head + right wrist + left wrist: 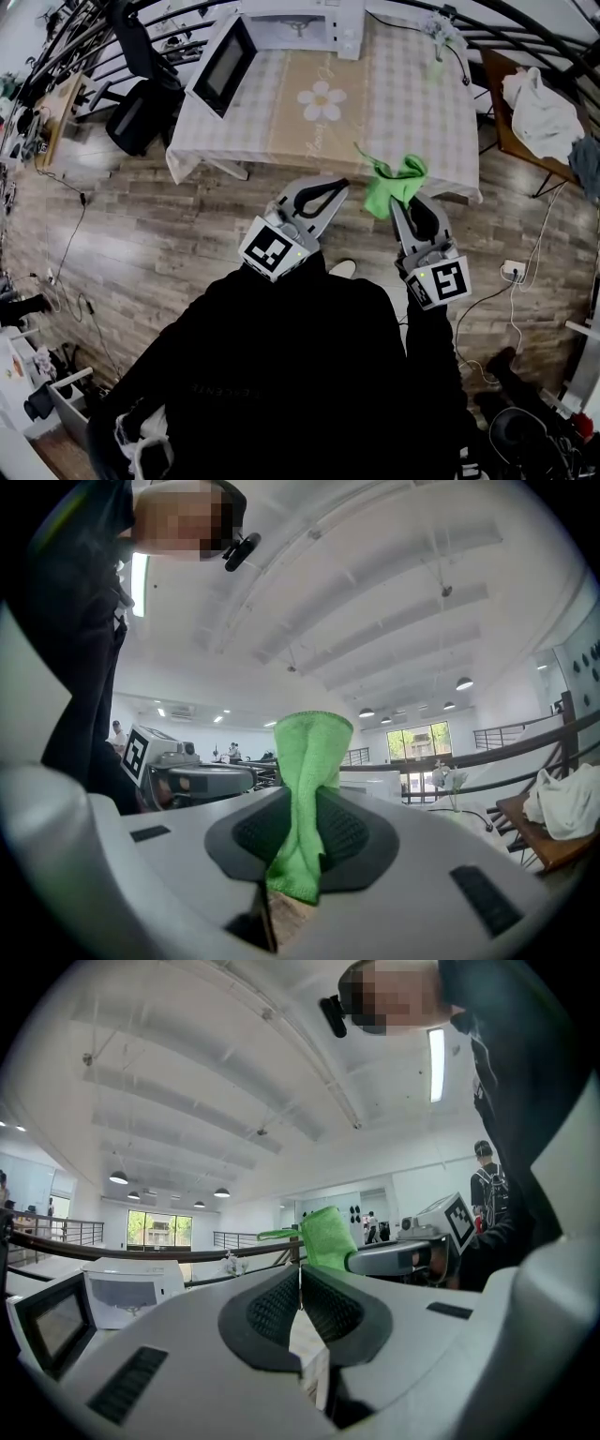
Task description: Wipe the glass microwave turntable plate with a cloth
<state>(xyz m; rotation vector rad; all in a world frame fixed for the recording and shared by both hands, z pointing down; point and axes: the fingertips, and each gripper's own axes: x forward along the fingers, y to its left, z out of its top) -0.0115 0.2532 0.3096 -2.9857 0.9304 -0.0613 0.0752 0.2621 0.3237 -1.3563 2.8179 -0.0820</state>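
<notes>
Right gripper (401,204): clenched on the green cloth (395,184), with a fold pinched between its pads; lower centre-right of the head view.
Left gripper (336,187): jaws pressed together with nothing between them; just left of the cloth.
Worktop (412,103): checked covering, upper centre, well apart from both grippers.
Microwave (300,21): top centre, cut off by the frame edge; its door (223,67) stands open at upper left.
Glass turntable plate: not made out in any view; the microwave cavity is hidden.
Handling advice: find the plate first, steady its rim with the free gripper, and keep a broad pad of cloth flat on the glass.
</notes>
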